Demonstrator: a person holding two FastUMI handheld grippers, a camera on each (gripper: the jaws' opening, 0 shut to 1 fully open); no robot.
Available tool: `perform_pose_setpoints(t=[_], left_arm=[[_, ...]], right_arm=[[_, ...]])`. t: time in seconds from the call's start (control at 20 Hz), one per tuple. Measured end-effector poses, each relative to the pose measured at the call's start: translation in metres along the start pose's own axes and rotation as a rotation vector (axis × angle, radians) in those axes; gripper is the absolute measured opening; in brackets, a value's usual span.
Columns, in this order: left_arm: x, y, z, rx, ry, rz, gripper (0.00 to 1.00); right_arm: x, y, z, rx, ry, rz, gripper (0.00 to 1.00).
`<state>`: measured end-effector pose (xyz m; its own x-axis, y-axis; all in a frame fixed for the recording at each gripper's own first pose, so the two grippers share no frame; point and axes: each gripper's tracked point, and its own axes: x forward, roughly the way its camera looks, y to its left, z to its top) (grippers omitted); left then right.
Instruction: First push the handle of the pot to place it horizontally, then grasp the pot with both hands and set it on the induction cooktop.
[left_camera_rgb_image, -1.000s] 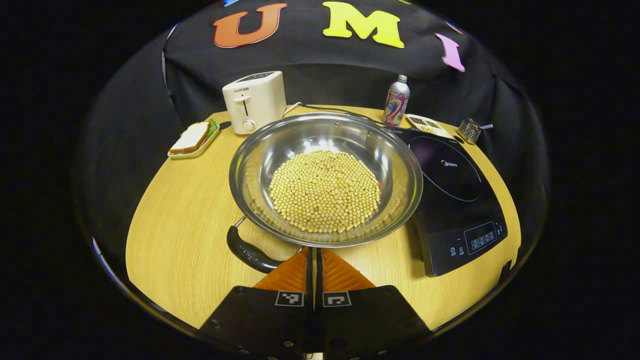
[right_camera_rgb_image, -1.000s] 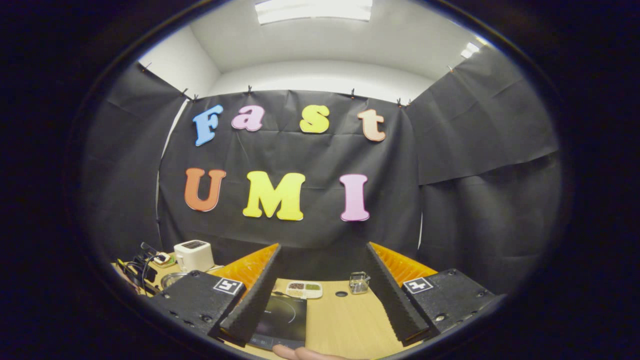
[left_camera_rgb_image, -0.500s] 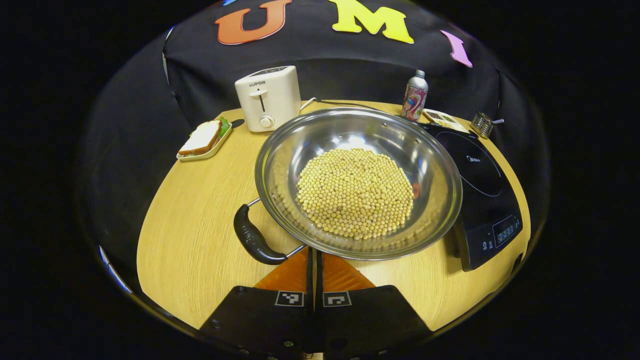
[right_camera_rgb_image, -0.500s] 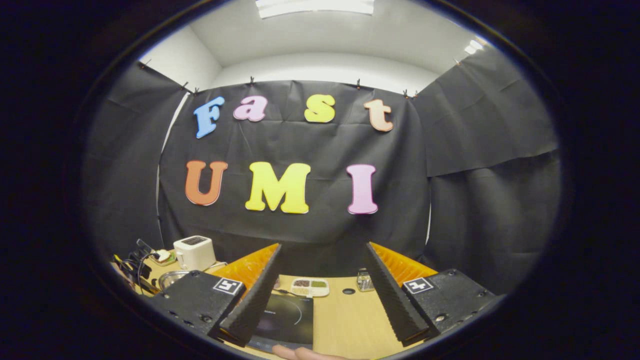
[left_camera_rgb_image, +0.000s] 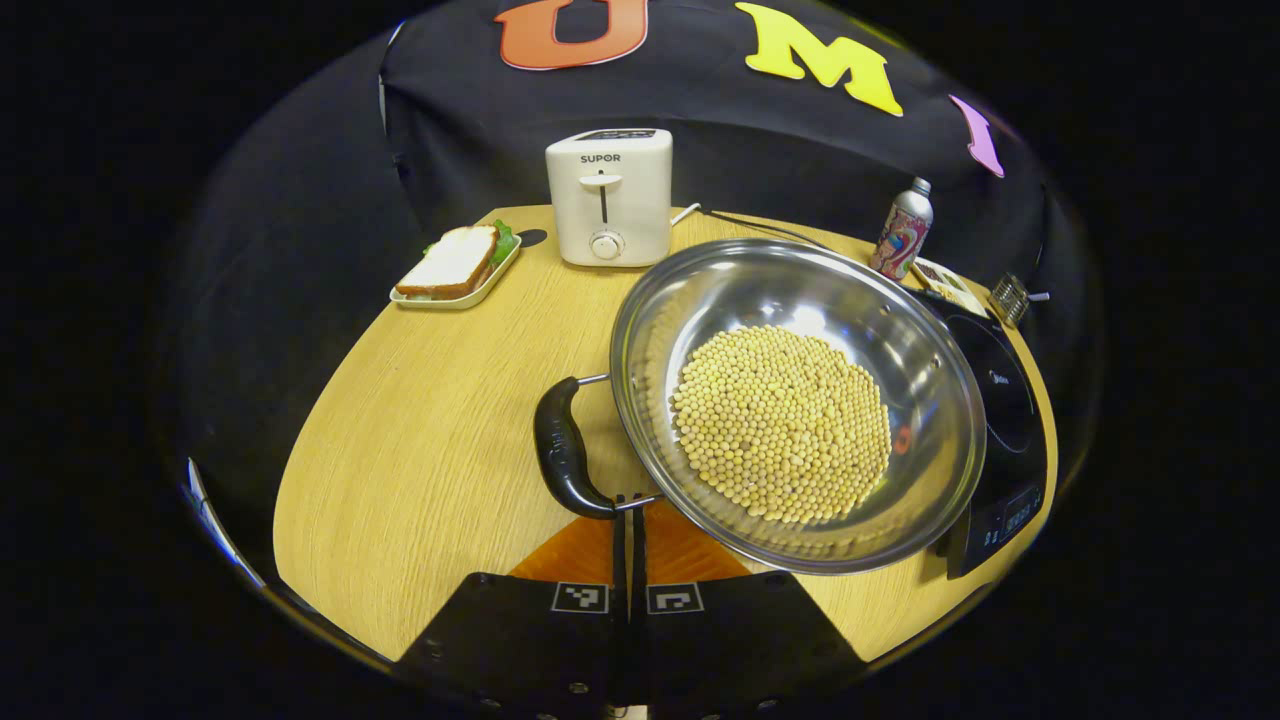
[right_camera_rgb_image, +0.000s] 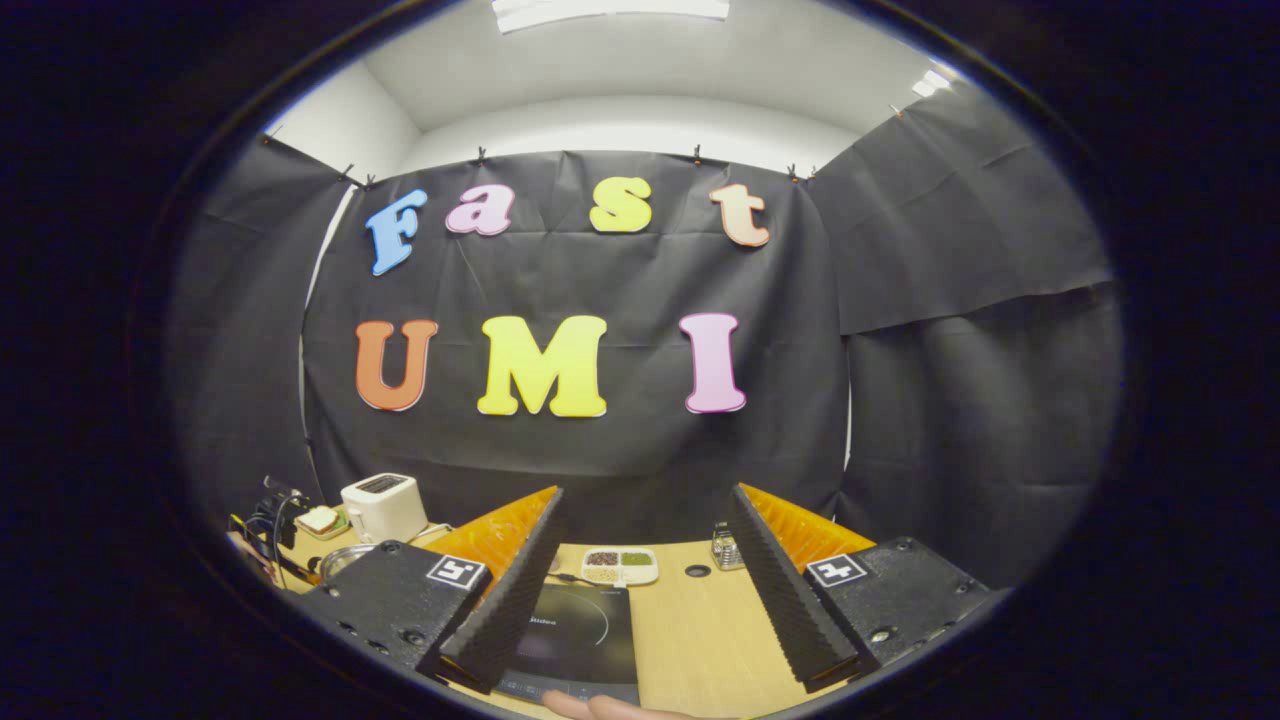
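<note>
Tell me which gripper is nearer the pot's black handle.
Left. The left gripper, jaws closed, has its tips right at the black handle of the pot. The right gripper is held open above the induction cooktop, away from it.

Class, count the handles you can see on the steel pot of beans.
1: a black loop handle on the pot rim's near-left side, by the left gripper fingers. An opposite handle may be hidden behind the far rim.
</note>
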<state>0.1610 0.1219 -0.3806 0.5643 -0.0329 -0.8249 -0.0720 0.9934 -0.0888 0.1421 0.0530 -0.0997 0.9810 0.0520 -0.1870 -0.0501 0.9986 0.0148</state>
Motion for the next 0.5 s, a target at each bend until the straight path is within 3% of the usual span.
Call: perform_pose_setpoints(t=[0.05, 0.1, 0.2, 0.25, 0.3, 0.35, 0.4, 0.45, 0.5], left_arm=[[0.004, 0.005, 0.004, -0.011, -0.005, 0.003, 0.1], [0.007, 0.01, 0.008, -0.022, -0.008, 0.008, 0.0], [0.014, 0.018, 0.015, -0.041, -0.011, 0.02, 0.0], [0.016, 0.02, 0.019, -0.041, -0.013, 0.024, 0.1], [0.02, 0.024, 0.024, -0.049, -0.017, 0.03, 0.0], [0.023, 0.026, 0.027, -0.061, -0.016, 0.034, 0.0], [0.025, 0.027, 0.031, -0.072, -0.017, 0.036, 0.1], [0.029, 0.027, 0.035, -0.084, -0.02, 0.038, 0.0], [0.032, 0.03, 0.038, -0.092, -0.022, 0.043, 0.1]], right_arm=[[0.0, 0.001, 0.0, 0.0, 0.001, -0.002, 1.0], [0.0, 0.002, -0.003, 0.002, 0.005, -0.002, 0.98], [0.0, 0.005, -0.004, 0.017, 0.009, 0.0, 1.0], [0.0, 0.006, -0.005, 0.025, 0.013, -0.001, 1.0], [-0.001, 0.009, -0.007, 0.03, 0.019, 0.003, 1.0], [-0.002, 0.013, -0.007, 0.035, 0.018, 0.01, 0.98], [-0.003, 0.015, -0.007, 0.036, 0.016, 0.014, 0.98], [-0.002, 0.016, -0.006, 0.034, 0.016, 0.009, 1.0], [-0.001, 0.017, -0.009, 0.027, 0.017, 0.006, 1.0]])
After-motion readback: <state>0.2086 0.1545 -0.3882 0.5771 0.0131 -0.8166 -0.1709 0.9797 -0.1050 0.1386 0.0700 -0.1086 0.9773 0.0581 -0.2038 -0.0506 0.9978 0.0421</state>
